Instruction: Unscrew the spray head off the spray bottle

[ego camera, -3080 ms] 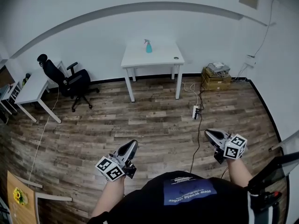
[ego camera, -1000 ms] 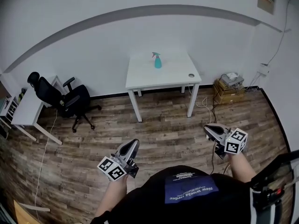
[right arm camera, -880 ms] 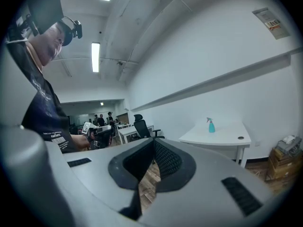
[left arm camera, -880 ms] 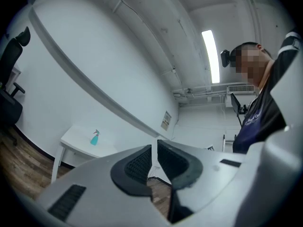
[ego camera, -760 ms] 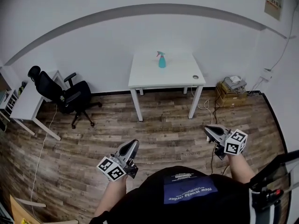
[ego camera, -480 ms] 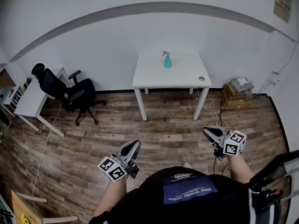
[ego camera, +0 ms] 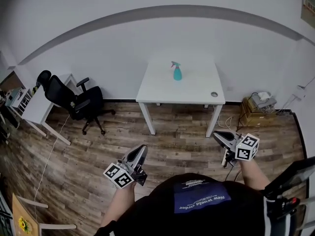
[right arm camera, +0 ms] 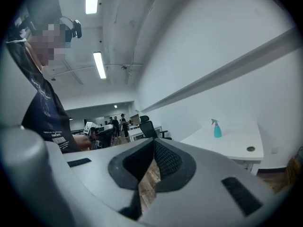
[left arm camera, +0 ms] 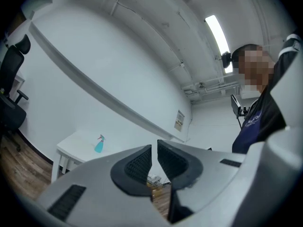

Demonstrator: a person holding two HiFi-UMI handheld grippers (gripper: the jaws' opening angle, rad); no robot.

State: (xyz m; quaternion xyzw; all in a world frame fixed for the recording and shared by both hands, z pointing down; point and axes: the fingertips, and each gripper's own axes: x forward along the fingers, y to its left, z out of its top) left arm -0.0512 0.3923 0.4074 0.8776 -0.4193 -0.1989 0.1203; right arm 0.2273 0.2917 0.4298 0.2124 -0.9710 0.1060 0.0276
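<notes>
A teal spray bottle (ego camera: pixel 176 72) with a pinkish spray head stands upright near the back of a white table (ego camera: pixel 197 88) against the far wall. It also shows small in the left gripper view as the bottle (left arm camera: pixel 99 144) and in the right gripper view as the bottle (right arm camera: pixel 217 128). My left gripper (ego camera: pixel 142 147) and right gripper (ego camera: pixel 215 133) hang in front of the person's body, far short of the table and over the wooden floor. Both are shut with nothing between the jaws, as seen close up on the left gripper (left arm camera: pixel 154 148) and right gripper (right arm camera: pixel 154 143).
A black office chair (ego camera: pixel 74 101) and a second white desk (ego camera: pixel 37 107) stand at the left. Cardboard boxes (ego camera: pixel 259 108) and a cable with a power strip lie at the right of the table. A small round hole (ego camera: pixel 214 94) marks the tabletop. People stand far back in the right gripper view.
The table and bottle have drawn nearer and sit larger in the head view. Both grippers travelled forward with the person and stayed shut and empty.
</notes>
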